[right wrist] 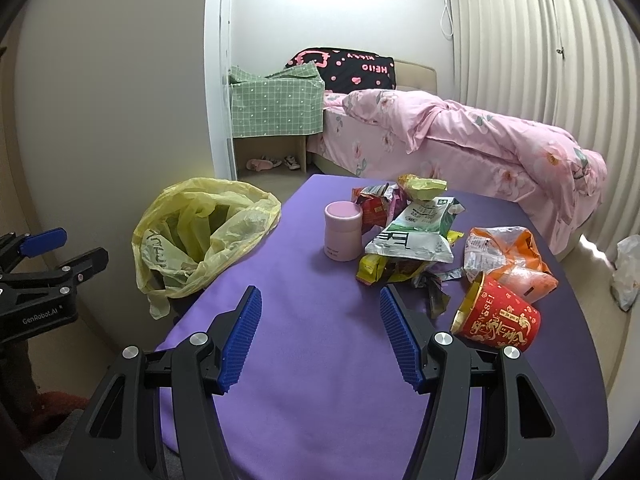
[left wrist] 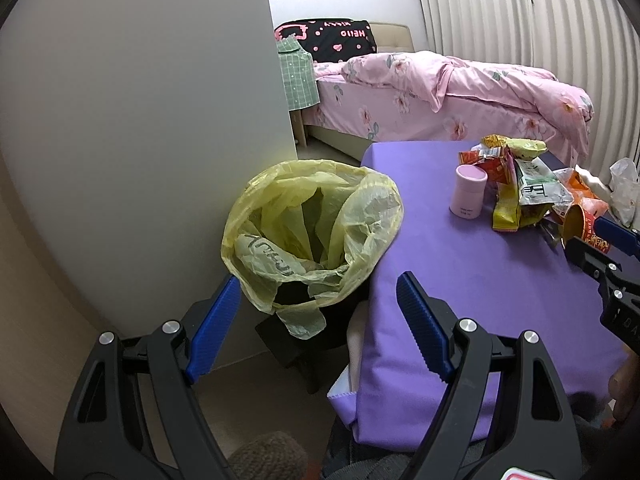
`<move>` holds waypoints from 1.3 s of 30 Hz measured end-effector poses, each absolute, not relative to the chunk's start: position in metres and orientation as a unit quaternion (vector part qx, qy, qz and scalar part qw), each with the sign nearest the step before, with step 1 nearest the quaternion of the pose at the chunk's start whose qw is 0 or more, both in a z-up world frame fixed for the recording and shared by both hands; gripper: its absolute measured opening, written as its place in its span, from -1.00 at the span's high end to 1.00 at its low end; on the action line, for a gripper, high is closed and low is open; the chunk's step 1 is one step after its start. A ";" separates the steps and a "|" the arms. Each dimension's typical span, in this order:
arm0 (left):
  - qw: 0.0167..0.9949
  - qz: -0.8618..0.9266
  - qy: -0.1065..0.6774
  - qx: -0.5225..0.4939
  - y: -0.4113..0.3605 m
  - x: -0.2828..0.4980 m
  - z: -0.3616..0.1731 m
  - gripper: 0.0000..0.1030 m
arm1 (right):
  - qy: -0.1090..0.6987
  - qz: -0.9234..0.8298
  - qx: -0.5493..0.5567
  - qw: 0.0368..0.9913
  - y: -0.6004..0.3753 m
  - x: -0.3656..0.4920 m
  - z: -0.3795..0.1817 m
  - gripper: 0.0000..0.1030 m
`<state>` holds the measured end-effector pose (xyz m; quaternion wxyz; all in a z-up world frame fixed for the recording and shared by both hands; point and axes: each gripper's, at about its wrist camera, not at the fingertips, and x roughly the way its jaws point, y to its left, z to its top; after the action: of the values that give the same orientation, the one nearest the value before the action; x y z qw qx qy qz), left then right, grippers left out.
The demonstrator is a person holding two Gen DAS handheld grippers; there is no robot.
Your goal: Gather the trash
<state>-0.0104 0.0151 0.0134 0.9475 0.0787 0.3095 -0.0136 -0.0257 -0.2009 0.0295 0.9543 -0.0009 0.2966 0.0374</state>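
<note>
A pile of snack wrappers (right wrist: 416, 236) lies on the purple table (right wrist: 312, 360), with a red cup (right wrist: 496, 320) on its side and an orange bag (right wrist: 508, 256) at the right. The pile also shows in the left wrist view (left wrist: 524, 184). A bin lined with a yellow bag (left wrist: 312, 224) stands left of the table; it also shows in the right wrist view (right wrist: 200, 236). My left gripper (left wrist: 320, 296) is open and empty, near the bin's rim. My right gripper (right wrist: 320, 312) is open and empty over the table, short of the pile.
A pink cylindrical container (right wrist: 342, 236) stands upright beside the wrappers. A bed with pink bedding (right wrist: 480, 140) lies behind the table. A white wall (left wrist: 140, 120) stands left of the bin. A white plastic bag (right wrist: 626, 272) lies on the floor at right.
</note>
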 end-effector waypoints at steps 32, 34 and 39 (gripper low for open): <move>0.949 -0.069 0.301 0.060 0.000 0.002 0.012 -0.48 | 0.294 0.017 -0.023 0.955 -0.222 -0.025 0.034 -0.13; 0.948 -0.095 0.299 0.058 -0.007 0.012 0.010 -0.48 | 0.297 0.004 -0.027 0.954 -0.237 -0.024 0.034 -0.13; 0.934 -0.200 0.292 0.052 -0.043 0.045 -0.001 -0.48 | 0.309 -0.041 -0.029 0.950 -0.282 -0.018 0.029 -0.13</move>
<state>0.0445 -0.0434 -0.0011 0.9341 0.0518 0.2915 -0.1996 -0.0181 -0.2816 0.0293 0.9498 -0.0293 0.3088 -0.0407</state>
